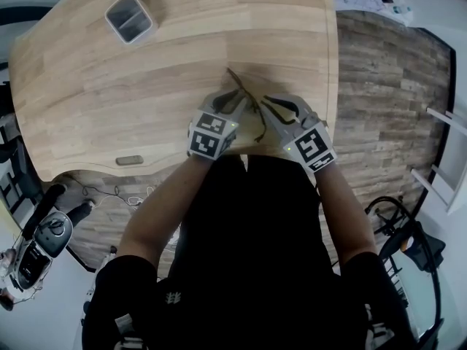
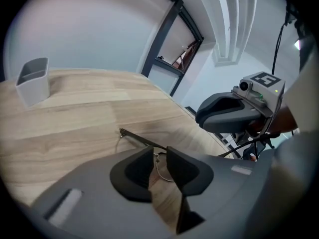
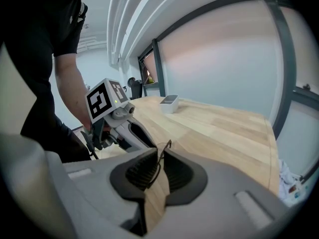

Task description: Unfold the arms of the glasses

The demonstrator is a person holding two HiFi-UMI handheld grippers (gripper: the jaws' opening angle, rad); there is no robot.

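- table [image 1: 87,86]: wooden top. Both grippers are working over its near edge, right in front of the person.
- left gripper [image 1: 232,102]: jaws are standing narrow. In the left gripper view the thin wire rim is sitting in the gap and looks to be touching both pads, so I am reading it as pinching the frame.
- right gripper [image 1: 281,108]: jaws are also narrow. In the right gripper view a thin dark wire is running between the ribbed pads, so it is gripping the other side of the frame.
- bin [image 1: 128,17]: grey, sitting at the far corner of the table, well apart from the work and not involved.
- glasses [image 1: 253,114]: thin wire frame, hanging between the two grippers near the table's near edge. I cannot tell whether it is touching the wood.
- arm [image 1: 237,81]: one arm is sticking out away from the person past the left jaws and is looking swung out. The second arm cannot be made out.
- step, as I judge it: the unfolding is under way, with both grippers pinching the frame while an arm is being opened.
- next move, as I judge it: it is calling for one gripper to steady the front while the other is easing the remaining arm outward about its hinge. Light force only, since the wire is looking easy to bend or to slip from the pads.
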